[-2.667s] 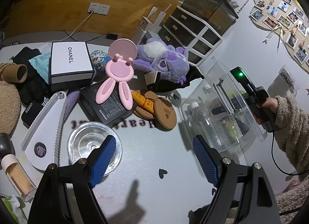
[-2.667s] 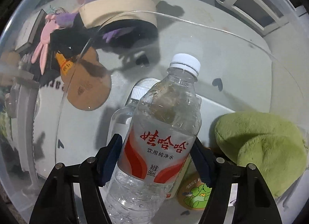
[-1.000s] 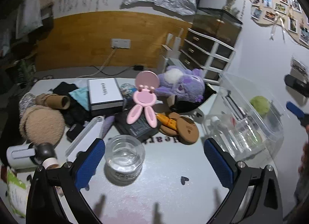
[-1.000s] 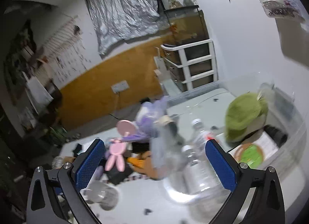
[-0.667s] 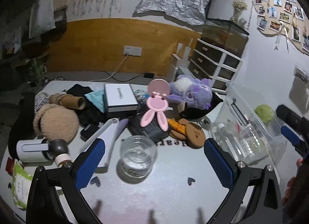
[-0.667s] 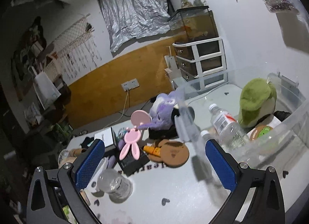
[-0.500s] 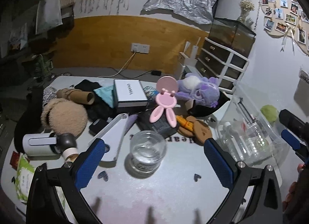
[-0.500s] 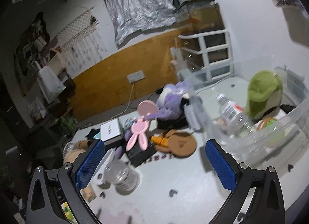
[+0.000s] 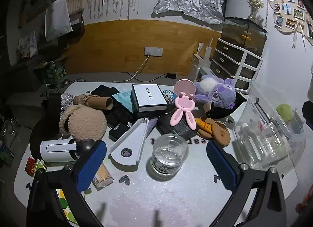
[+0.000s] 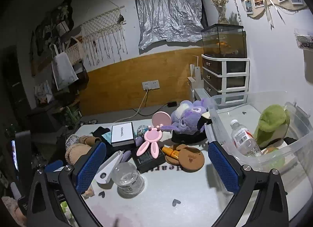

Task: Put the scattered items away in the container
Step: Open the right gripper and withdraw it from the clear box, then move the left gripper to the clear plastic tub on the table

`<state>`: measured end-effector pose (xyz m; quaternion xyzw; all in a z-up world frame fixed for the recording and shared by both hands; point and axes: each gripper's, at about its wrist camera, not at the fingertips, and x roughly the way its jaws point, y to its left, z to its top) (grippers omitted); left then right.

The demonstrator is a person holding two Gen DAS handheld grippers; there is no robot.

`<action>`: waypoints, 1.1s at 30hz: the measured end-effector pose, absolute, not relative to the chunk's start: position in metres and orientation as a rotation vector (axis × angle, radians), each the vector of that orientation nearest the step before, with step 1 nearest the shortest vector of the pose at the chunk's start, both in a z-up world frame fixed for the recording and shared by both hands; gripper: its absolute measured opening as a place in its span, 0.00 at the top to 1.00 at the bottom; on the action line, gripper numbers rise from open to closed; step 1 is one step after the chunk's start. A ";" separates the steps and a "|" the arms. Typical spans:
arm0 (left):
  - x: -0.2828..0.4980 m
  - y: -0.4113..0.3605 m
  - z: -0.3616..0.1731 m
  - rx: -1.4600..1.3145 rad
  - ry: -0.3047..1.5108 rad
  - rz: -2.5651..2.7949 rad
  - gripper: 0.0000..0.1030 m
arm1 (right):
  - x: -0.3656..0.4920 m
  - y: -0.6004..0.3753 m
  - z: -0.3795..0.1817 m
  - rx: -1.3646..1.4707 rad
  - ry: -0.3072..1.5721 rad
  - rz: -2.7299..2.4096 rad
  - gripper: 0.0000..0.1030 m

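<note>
I hold both hand-held grippers, left (image 9: 156, 165) and right (image 10: 157, 165), spread wide and empty above the tabletop (image 9: 176, 197); the clear glass jar (image 9: 169, 154) sits between my left blue pads (image 9: 91, 165), the clear plastic container (image 10: 273, 129) at two o'clock.

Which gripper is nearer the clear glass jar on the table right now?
Left, as far as I can judge. The left gripper is open with the glass jar right between its fingertips. In the right gripper view the jar sits lower left, beside the left finger.
</note>
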<state>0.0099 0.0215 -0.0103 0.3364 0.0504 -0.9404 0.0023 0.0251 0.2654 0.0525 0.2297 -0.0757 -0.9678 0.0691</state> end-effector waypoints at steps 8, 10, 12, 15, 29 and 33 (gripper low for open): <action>-0.003 0.014 -0.016 1.091 0.201 -2.910 0.00 | 0.003 0.267 0.038 0.845 -0.306 -2.785 0.00; -0.008 0.012 -0.019 1.112 0.215 -2.893 0.00 | -0.003 0.264 0.034 0.881 -0.293 -2.776 0.00; -0.015 0.008 -0.025 1.147 0.234 -2.869 0.00 | -0.007 0.262 0.031 0.901 -0.285 -2.770 0.00; -0.027 0.005 -0.034 1.209 0.277 -2.858 0.00 | -0.014 0.261 0.026 0.930 -0.287 -2.750 0.00; -0.108 0.030 -0.102 1.572 0.251 -2.839 0.14 | -0.028 0.291 0.010 1.023 -0.468 -2.800 0.00; -0.116 0.036 -0.119 1.666 0.270 -2.831 0.22 | -0.031 0.298 0.006 1.046 -0.511 -2.809 0.00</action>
